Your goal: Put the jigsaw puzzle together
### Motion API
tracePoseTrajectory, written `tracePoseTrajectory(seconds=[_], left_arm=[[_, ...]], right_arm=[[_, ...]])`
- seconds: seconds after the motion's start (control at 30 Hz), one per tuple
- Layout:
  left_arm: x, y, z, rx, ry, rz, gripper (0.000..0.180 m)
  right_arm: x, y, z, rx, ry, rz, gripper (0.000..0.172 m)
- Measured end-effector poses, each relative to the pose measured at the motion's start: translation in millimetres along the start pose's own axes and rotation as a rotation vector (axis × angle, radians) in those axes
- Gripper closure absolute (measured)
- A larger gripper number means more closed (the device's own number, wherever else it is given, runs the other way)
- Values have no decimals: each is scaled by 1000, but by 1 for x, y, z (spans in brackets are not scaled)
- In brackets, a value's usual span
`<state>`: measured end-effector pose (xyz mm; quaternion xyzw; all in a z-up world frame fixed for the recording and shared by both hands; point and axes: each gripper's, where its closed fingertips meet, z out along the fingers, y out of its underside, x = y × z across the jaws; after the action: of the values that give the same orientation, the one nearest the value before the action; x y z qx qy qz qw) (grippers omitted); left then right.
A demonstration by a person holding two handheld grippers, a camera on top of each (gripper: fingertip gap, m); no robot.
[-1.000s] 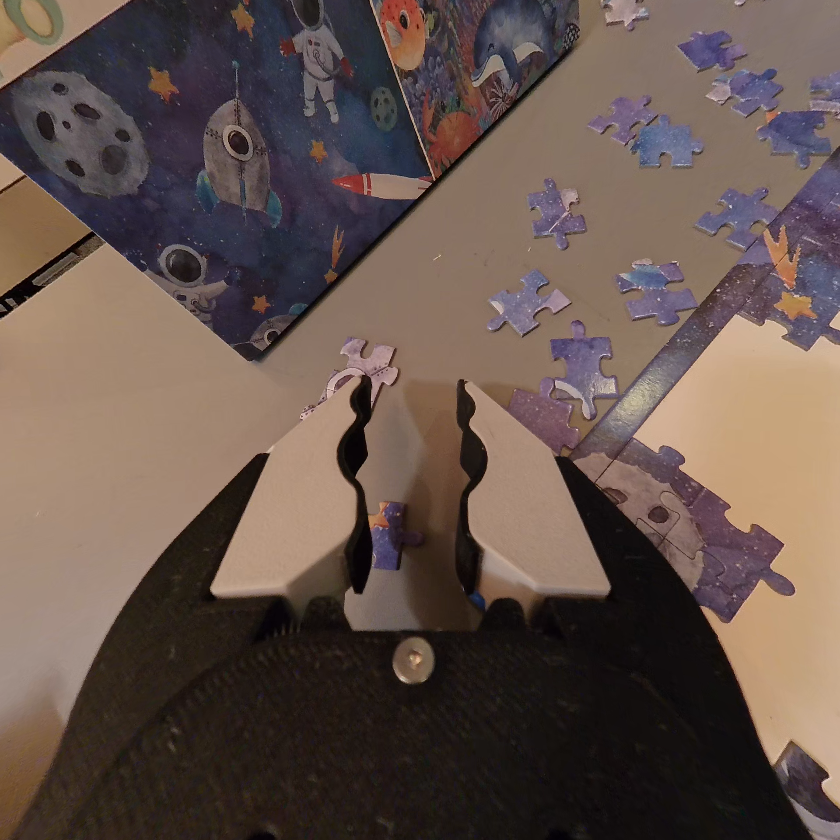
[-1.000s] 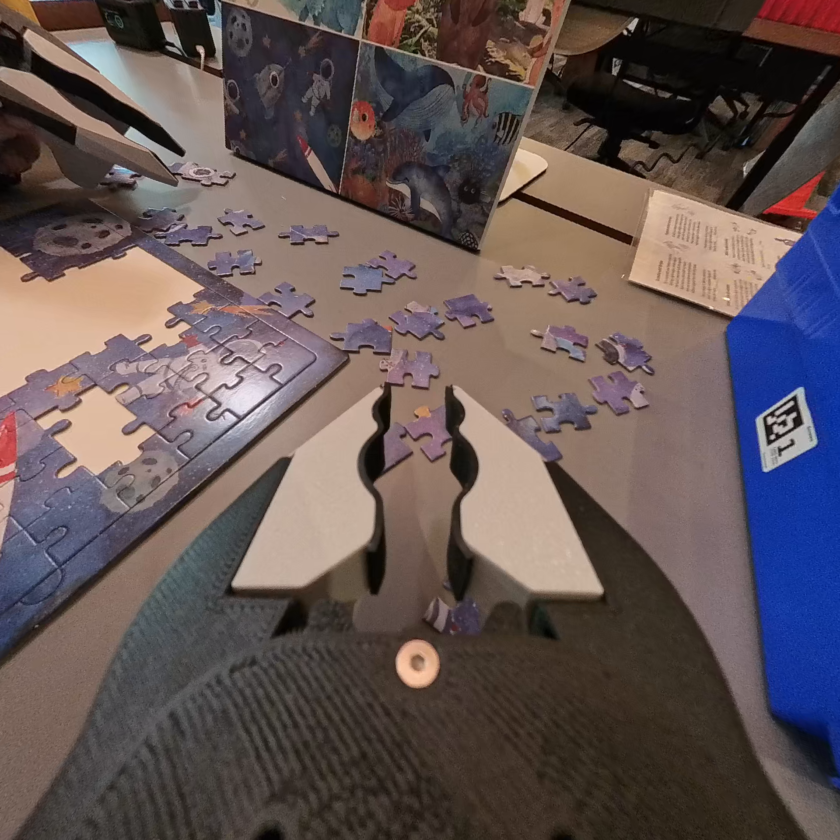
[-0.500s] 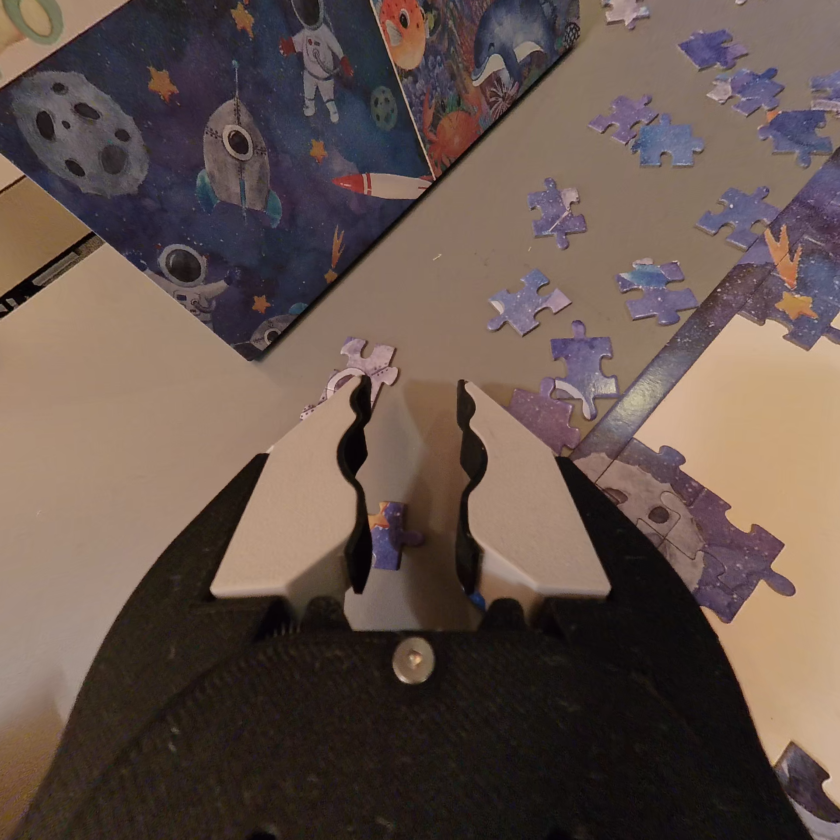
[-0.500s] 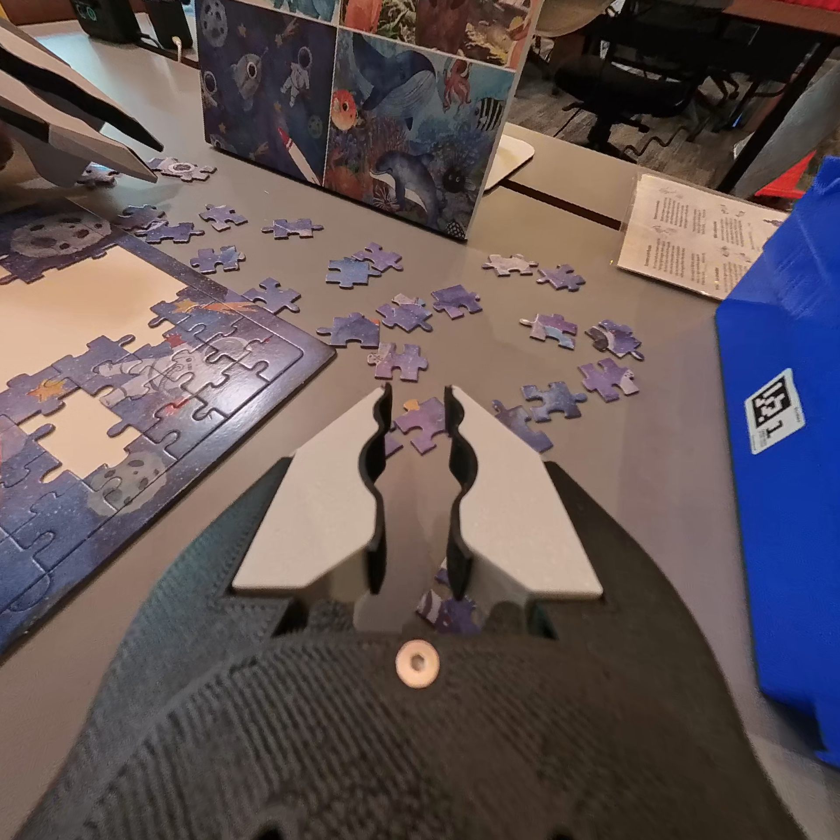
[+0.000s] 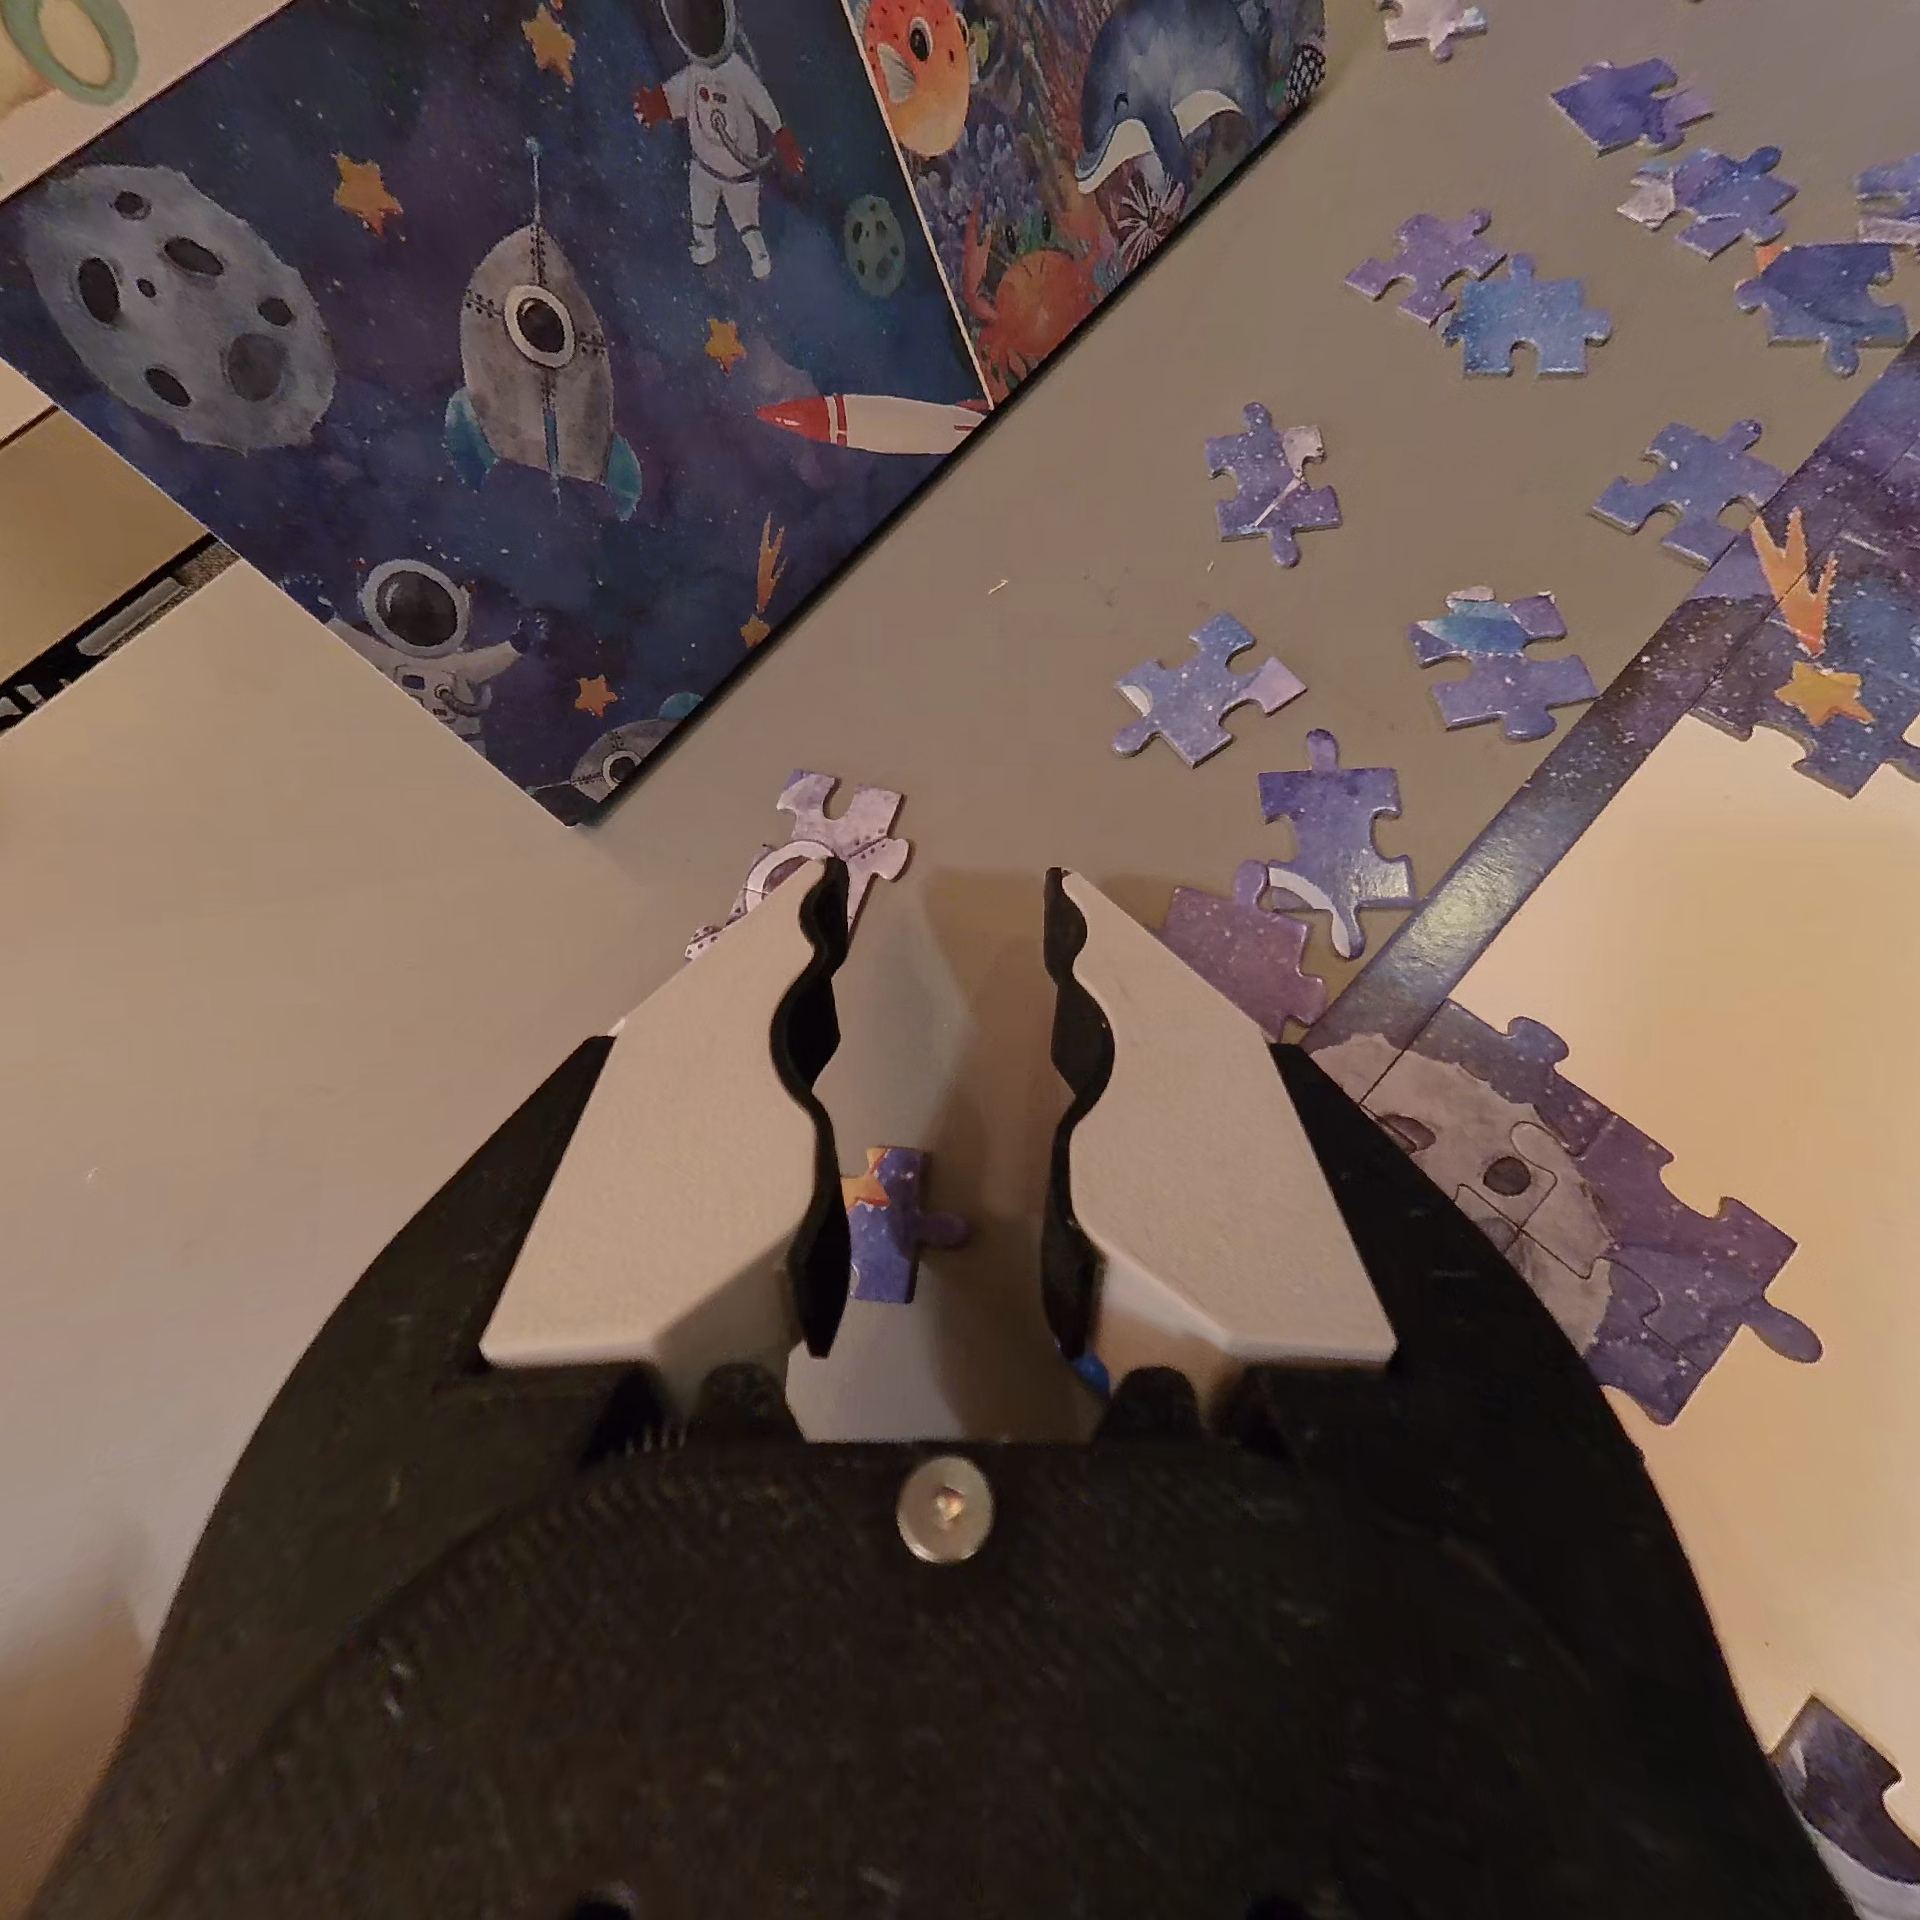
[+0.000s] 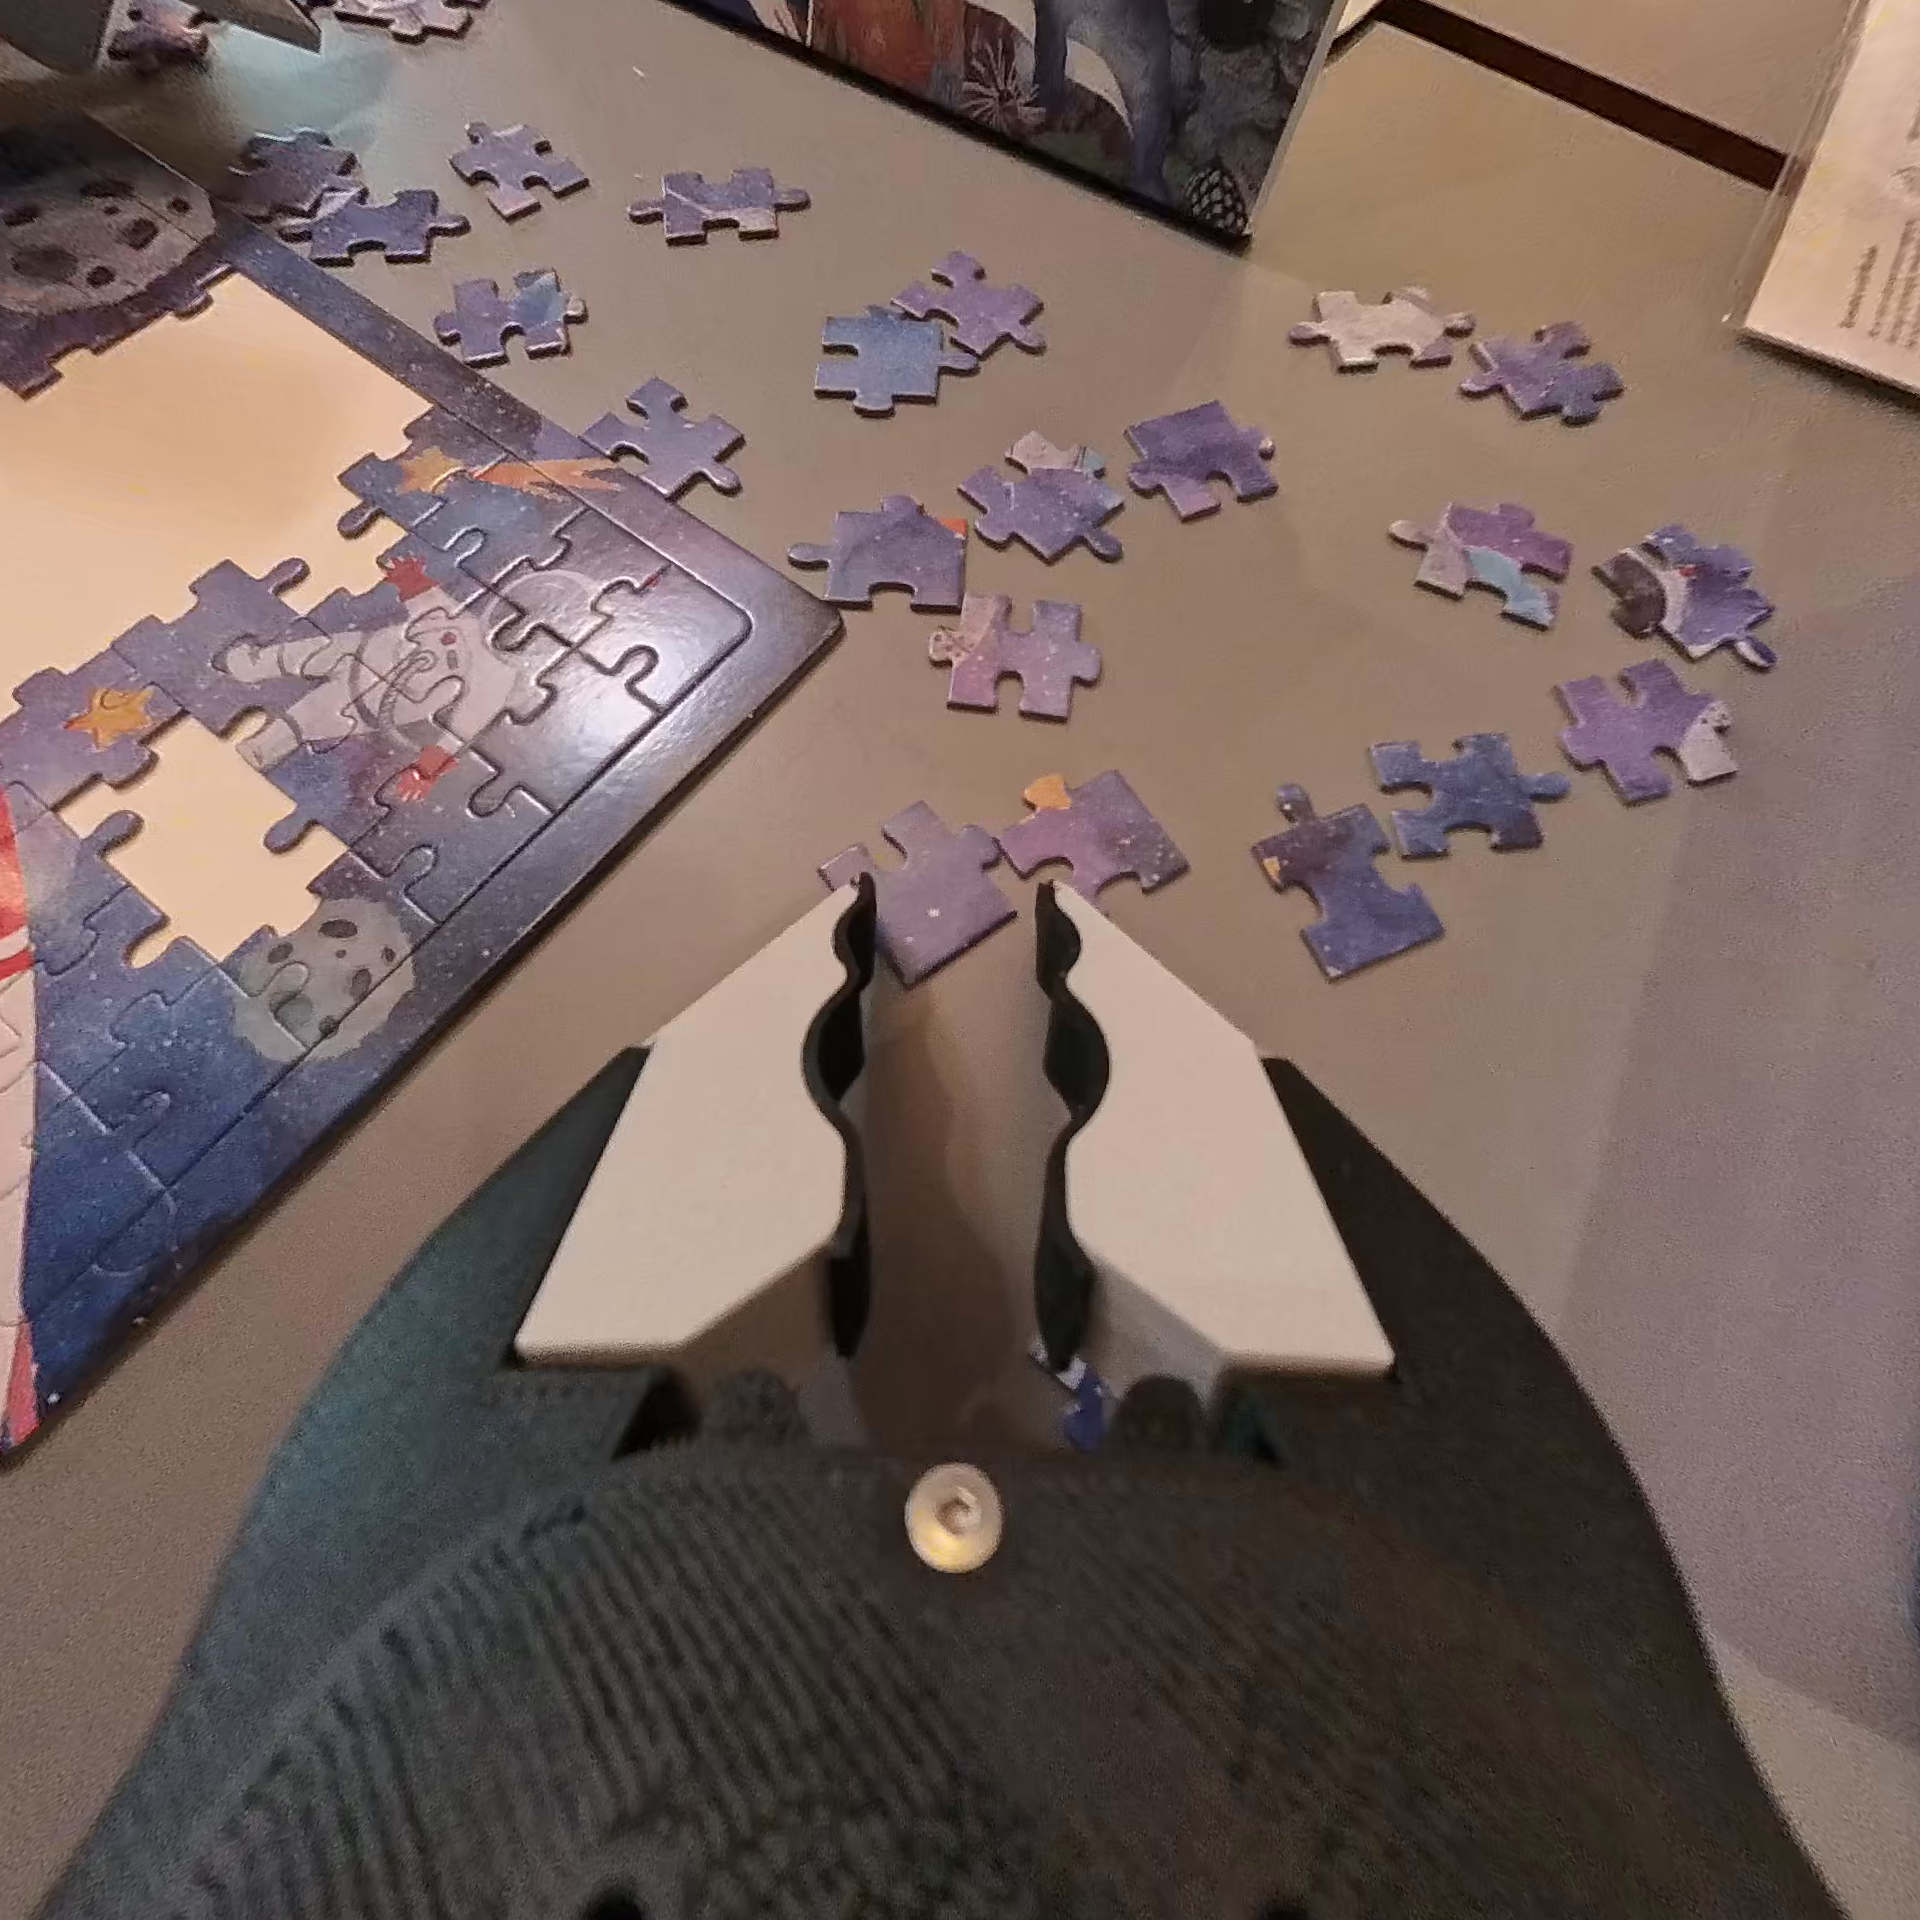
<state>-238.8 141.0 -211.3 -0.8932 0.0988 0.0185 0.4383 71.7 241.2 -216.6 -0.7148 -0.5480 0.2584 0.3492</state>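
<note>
Two hand-held grippers over loose jigsaw pieces on a grey worktop (image 6: 1351, 1039).
Left hand-held gripper (image 5: 943, 883) gapes wide, gripping nothing, a pale piece (image 5: 847, 821) at its left fingertip; right hand-held gripper (image 6: 951, 894) stands parted around a purple piece (image 6: 935, 894), pads not pressing it.

1. Puzzle box (image 5: 436, 343): dark blue starry space print with grey rocket, moon, astronauts.
2. Beside the box, the table (image 5: 987, 582): plain grey.
3. Loose puzzle pieces (image 6: 1039, 499) right of the box: speckled purple-blue.
4. Puzzle tray (image 6: 156, 457): cream inside.
</note>
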Motion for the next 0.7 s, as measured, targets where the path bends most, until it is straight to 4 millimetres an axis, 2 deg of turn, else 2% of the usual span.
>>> tracePoseTrajectory(seconds=[0.7], left_arm=[[1, 0, 1, -5, -3, 8, 143]], right_arm=[[-2, 4, 4, -35, -7, -15, 139]])
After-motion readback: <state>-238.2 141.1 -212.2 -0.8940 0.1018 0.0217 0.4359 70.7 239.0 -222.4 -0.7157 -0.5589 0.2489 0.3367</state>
